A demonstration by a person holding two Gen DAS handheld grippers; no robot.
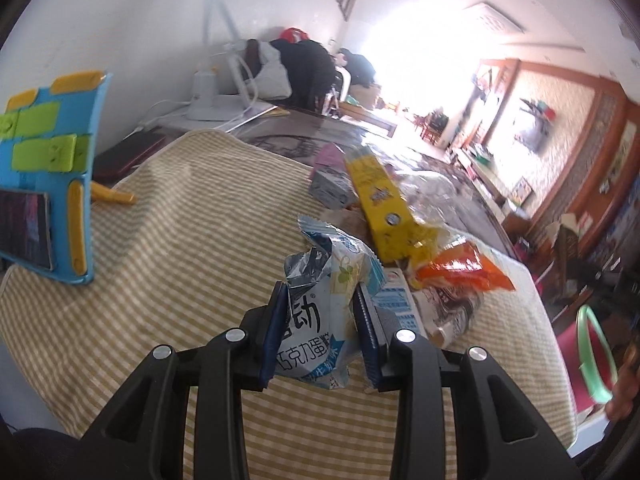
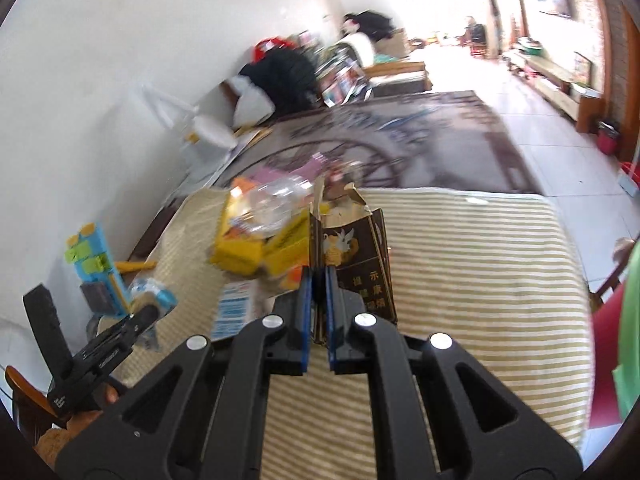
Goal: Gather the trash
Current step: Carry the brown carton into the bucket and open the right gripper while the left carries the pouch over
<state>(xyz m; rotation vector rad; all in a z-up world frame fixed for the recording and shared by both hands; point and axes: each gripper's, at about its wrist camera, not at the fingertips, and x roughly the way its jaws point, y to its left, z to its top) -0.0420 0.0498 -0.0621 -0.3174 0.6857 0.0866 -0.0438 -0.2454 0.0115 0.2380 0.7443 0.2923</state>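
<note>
Black arms of the left tool (image 1: 320, 320) fill the bottom of the left wrist view, and its blue pads are clenched on a crinkly blue and white snack wrapper (image 1: 320, 300), holding it up over the striped cloth (image 1: 180, 216) on the counter. In the right wrist view, the right tool (image 2: 319, 312) is squeezed tight on the edge of a torn dark brown cigarette box (image 2: 352, 256) with gold print. So two bits of trash are picked up, one in each tool. More is left, I think. In the middle of the left wrist view a pile sits on the cloth: a long yellow box (image 1: 380, 204), an orange wrapper (image 1: 464, 270), a small blue and white carton (image 1: 396, 304), and a clear plastic bag (image 1: 436, 188) behind them. A green ring (image 1: 596, 352) at the lower right edge may be the rim of a bin, but I cannot tell. Nothing looks dropped in yet. A blue and green toy stand (image 1: 60, 168) at the left is not trash.
</note>
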